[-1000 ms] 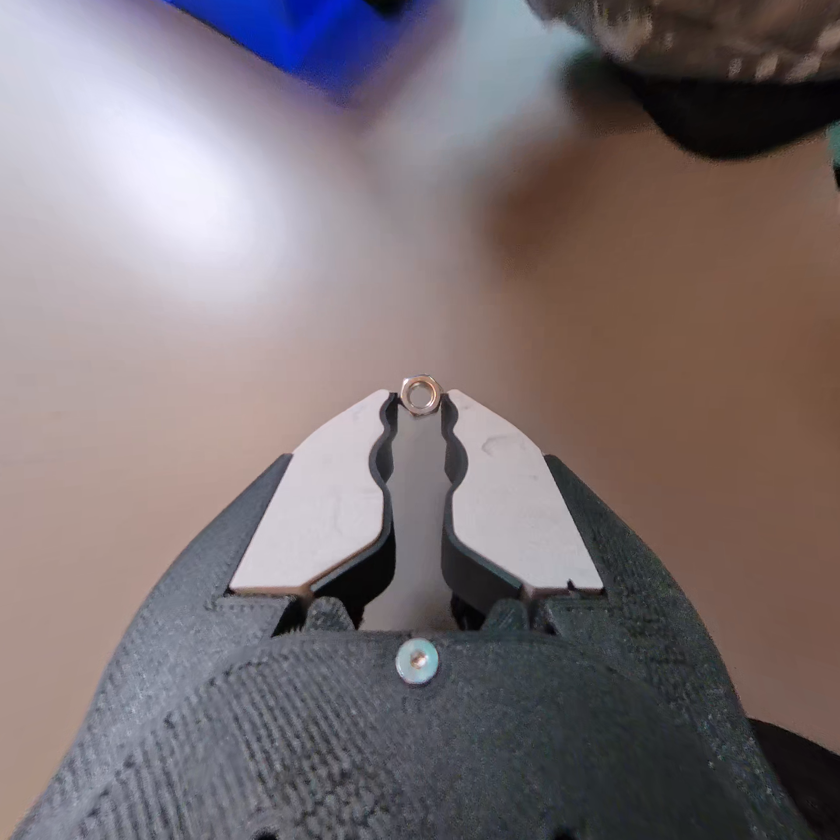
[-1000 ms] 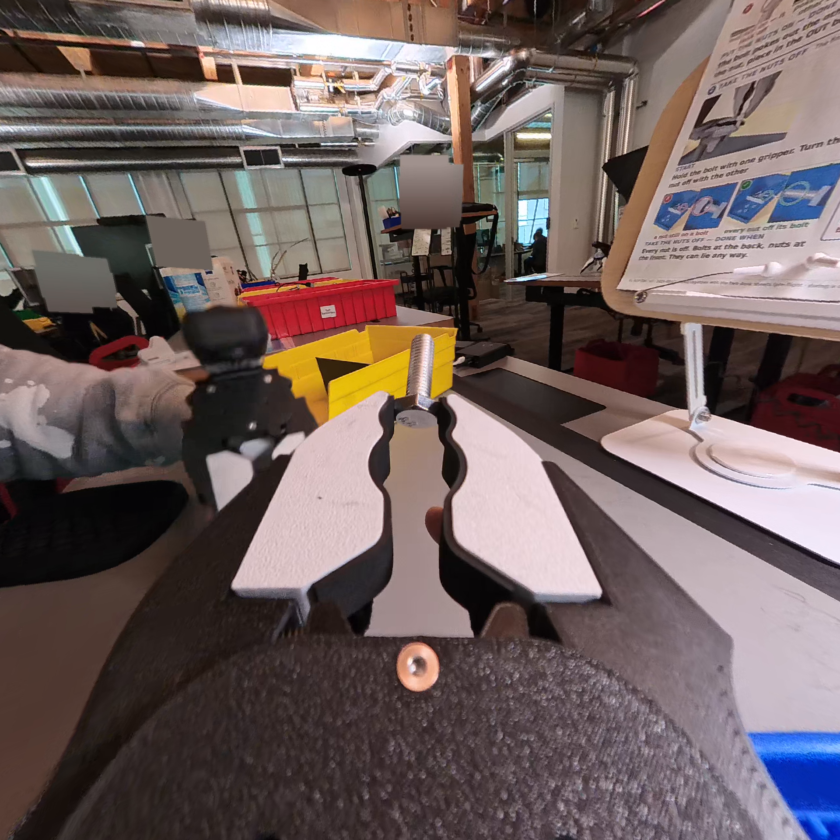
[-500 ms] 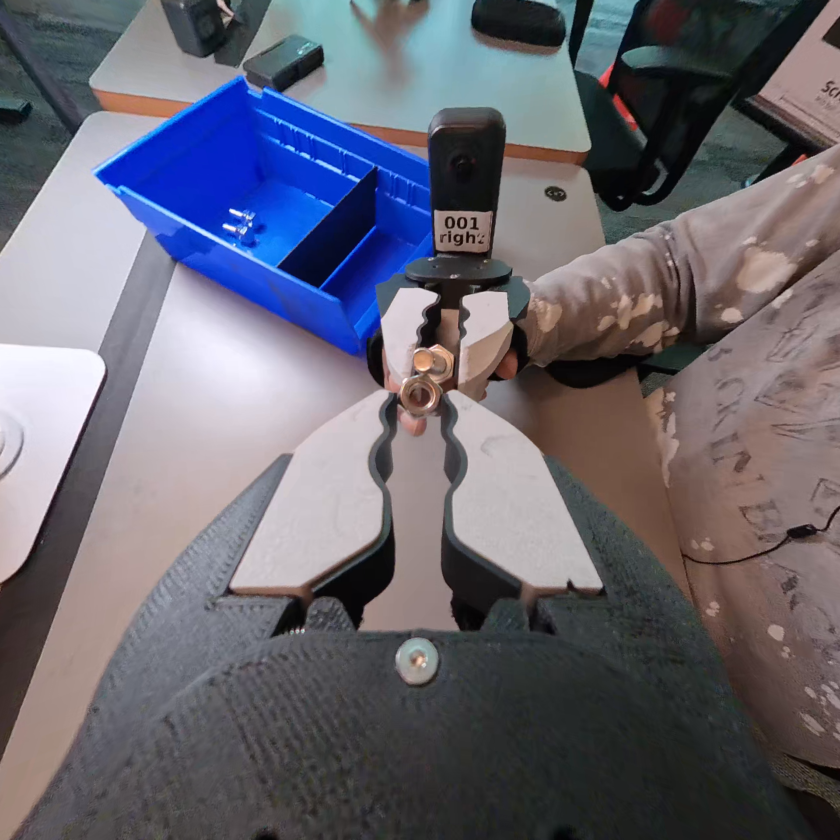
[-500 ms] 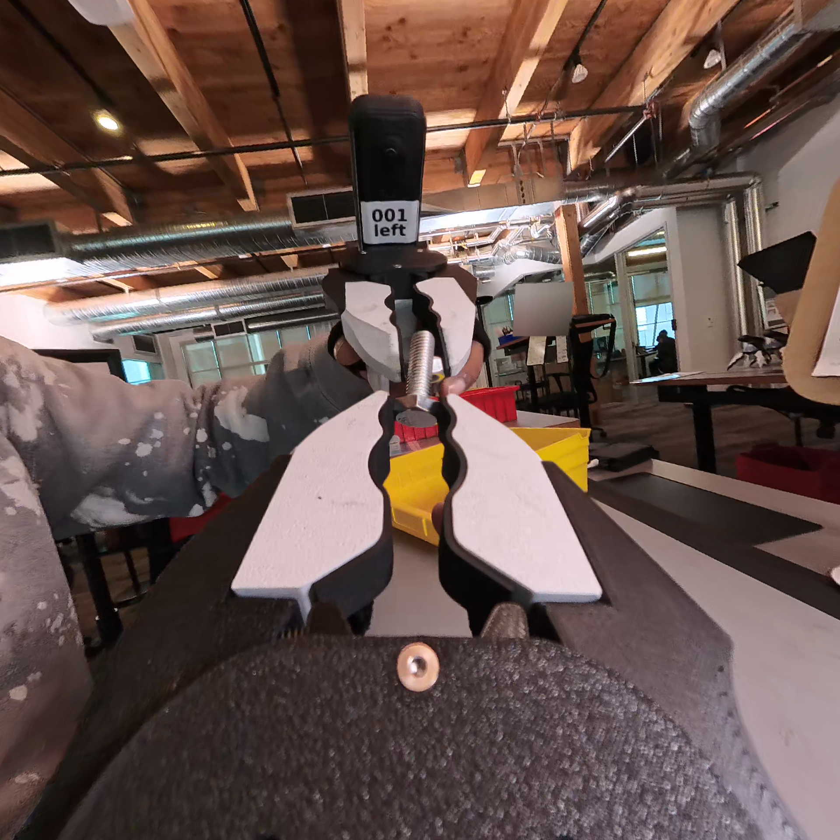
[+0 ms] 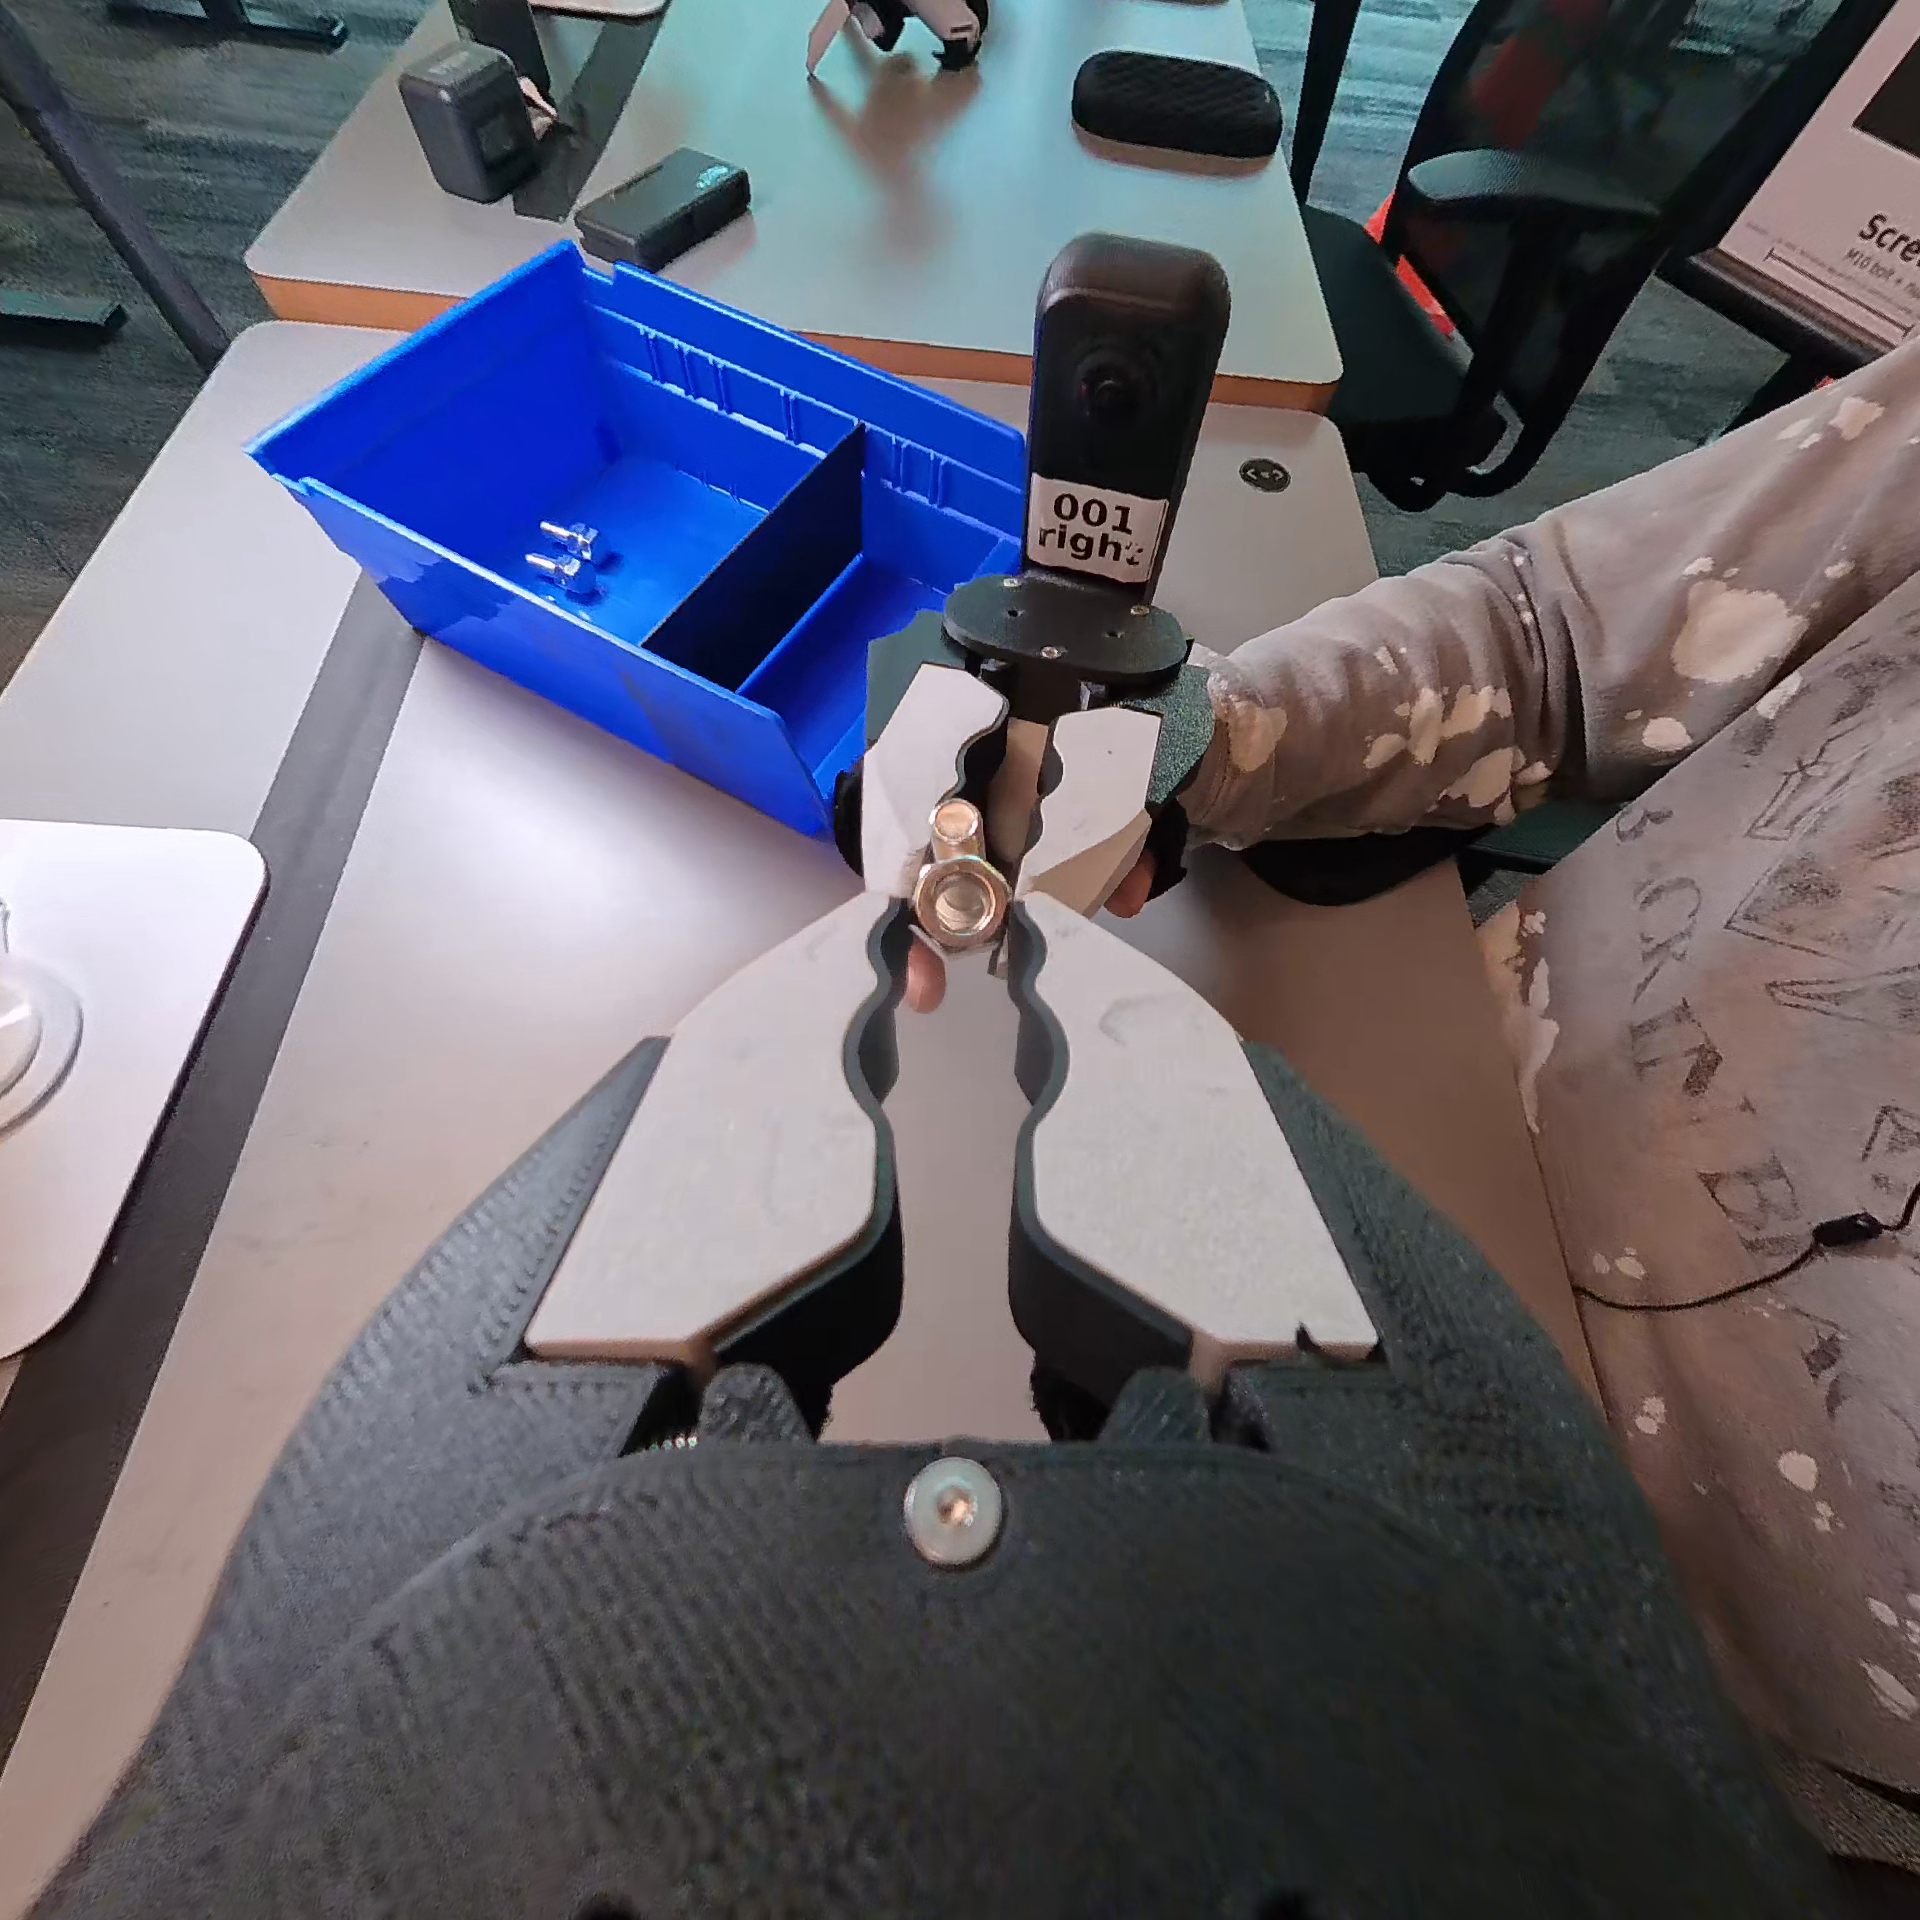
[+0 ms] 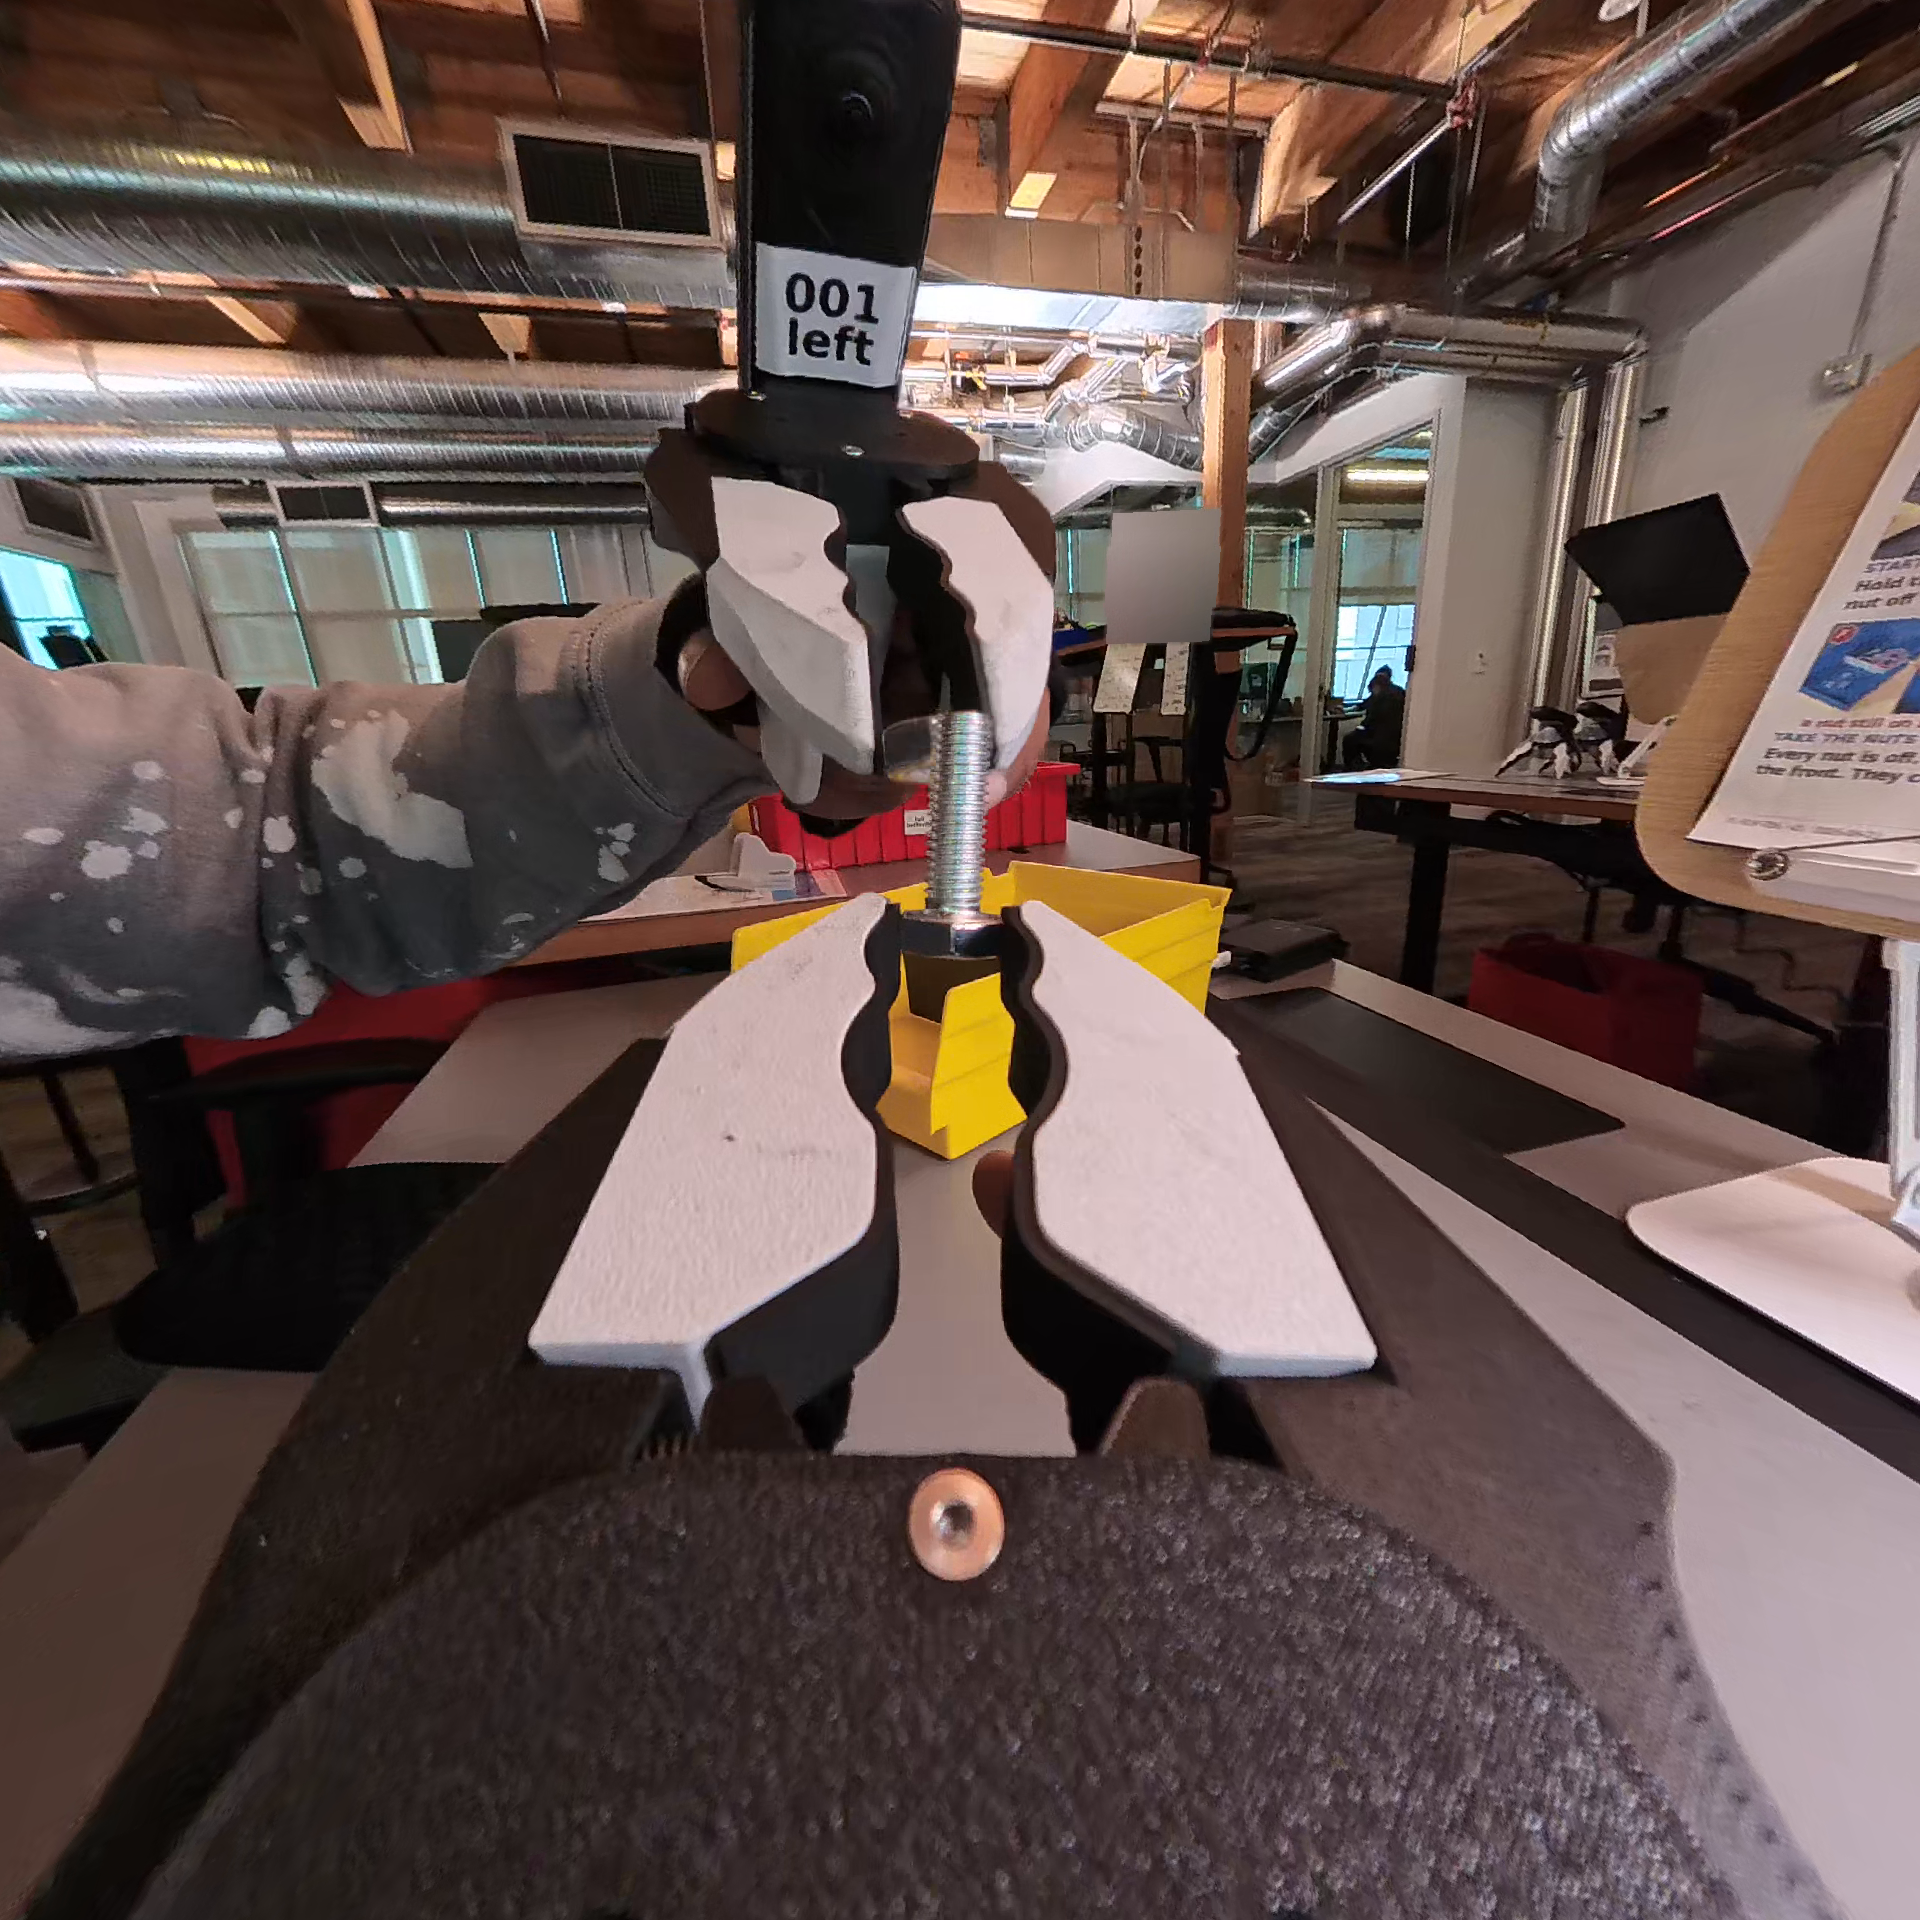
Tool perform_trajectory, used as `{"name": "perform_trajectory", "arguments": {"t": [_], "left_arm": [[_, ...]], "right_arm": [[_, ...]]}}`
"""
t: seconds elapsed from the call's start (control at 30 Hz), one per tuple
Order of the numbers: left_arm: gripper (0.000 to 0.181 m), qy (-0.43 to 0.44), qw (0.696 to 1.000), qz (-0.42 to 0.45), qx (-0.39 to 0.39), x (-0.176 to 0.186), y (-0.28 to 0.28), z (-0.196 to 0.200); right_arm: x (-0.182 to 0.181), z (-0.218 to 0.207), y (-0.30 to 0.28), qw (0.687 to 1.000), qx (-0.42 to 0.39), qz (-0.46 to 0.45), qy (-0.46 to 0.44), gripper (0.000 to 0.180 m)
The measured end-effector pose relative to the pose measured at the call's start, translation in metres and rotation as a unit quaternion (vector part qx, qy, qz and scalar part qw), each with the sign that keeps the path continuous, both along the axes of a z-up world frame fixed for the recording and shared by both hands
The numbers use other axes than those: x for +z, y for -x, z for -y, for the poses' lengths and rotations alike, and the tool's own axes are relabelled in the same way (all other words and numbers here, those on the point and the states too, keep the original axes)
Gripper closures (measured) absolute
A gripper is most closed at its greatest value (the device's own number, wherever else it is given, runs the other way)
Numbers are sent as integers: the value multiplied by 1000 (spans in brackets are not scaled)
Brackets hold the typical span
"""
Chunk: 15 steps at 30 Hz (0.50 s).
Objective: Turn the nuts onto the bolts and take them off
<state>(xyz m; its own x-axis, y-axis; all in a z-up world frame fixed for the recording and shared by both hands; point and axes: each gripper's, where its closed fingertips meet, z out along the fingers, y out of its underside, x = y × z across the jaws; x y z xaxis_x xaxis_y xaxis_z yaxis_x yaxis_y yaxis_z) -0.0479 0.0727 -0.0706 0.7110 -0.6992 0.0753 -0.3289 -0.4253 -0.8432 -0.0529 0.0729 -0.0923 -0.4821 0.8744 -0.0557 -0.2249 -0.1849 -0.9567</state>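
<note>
Grey bench (image 5: 582,987), blue bin (image 5: 644,540) far left. Right claw (image 6: 951,914) clenched bolt (image 6: 958,821) by its head; left claw (image 5: 954,920) clenched nut (image 5: 958,906) beside the thread tip. Centre the axes before turning, or it'll likely cross-thread.

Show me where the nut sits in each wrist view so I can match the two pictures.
Left wrist view: the nut is at centre, pinched at the tips of the left gripper, hole facing the camera.
Right wrist view: the nut is above centre, edge-on, beside the threaded tip.
Shared landmark: the bolt, seen end-on behind the nut in the left wrist view.
</note>
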Motion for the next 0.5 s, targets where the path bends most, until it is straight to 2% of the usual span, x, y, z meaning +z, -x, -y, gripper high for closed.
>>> {"name": "perform_trajectory", "arguments": {"t": [0.23, 0.5], "left_arm": [[162, -11, 1000, 10, 2, 14, -2, 4], [162, 26, 999, -21, -15, 11, -12, 6]], "right_arm": [[0, 10, -2, 1000, 27, -14, 4, 161], [3, 18, -4, 999, 27, -29, -11, 161]]}}
